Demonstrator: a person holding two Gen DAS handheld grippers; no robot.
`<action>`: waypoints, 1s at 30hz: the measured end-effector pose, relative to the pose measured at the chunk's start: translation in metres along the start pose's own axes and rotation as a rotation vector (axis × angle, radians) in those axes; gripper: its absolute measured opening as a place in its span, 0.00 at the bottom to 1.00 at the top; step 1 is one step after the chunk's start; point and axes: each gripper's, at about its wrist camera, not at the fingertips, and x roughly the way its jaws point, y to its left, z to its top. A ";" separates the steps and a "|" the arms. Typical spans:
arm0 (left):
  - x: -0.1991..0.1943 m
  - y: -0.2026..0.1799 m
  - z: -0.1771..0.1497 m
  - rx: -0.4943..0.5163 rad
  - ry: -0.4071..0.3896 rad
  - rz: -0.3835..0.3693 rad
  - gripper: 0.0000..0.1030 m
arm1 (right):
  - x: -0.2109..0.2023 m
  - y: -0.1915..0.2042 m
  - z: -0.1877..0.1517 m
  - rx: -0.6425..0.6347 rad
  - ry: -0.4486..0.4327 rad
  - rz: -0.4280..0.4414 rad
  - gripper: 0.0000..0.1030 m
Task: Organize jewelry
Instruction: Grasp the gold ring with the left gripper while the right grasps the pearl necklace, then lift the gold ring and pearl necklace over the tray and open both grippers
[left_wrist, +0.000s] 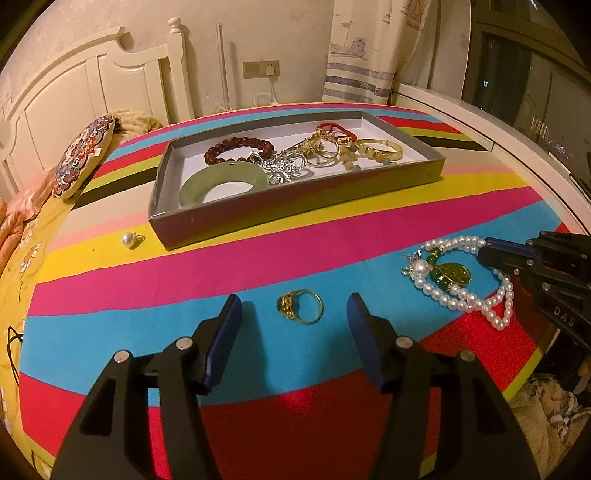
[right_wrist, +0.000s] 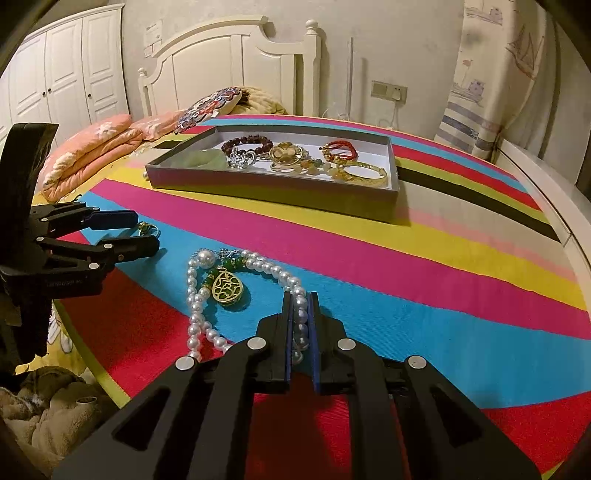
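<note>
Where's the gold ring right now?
In the left wrist view the gold ring lies on the blue stripe of the cloth, between the open left gripper's fingers, with the pearl necklace to its right and the tray beyond.

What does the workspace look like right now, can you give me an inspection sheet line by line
Surface: striped cloth in bright colours spread over a bed.
Job's things: grey tray already holding a jade ring, bead bracelet and gold bangles; gold ring, pearl necklace with green pendant, and a single pearl charm lie loose on the cloth.
Clutter: patterned cushion and folded pink quilt beside the cloth.
Grippers: left hand-held gripper open, straddling the gold ring without touching; right hand-held gripper shut on the pearl necklace strand.
Cables: white lead hanging from the wall socket.
Surroundings: white headboard, wardrobe, boat-print curtain.
</note>
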 end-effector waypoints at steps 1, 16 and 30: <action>0.000 0.000 0.000 0.002 -0.005 0.001 0.50 | 0.000 0.000 0.000 0.000 -0.001 0.000 0.10; -0.008 0.001 -0.002 0.008 -0.032 -0.002 0.09 | -0.018 0.009 0.007 -0.029 -0.098 0.002 0.10; -0.037 0.013 0.008 -0.013 -0.105 -0.011 0.09 | -0.079 0.019 0.053 -0.072 -0.317 0.004 0.10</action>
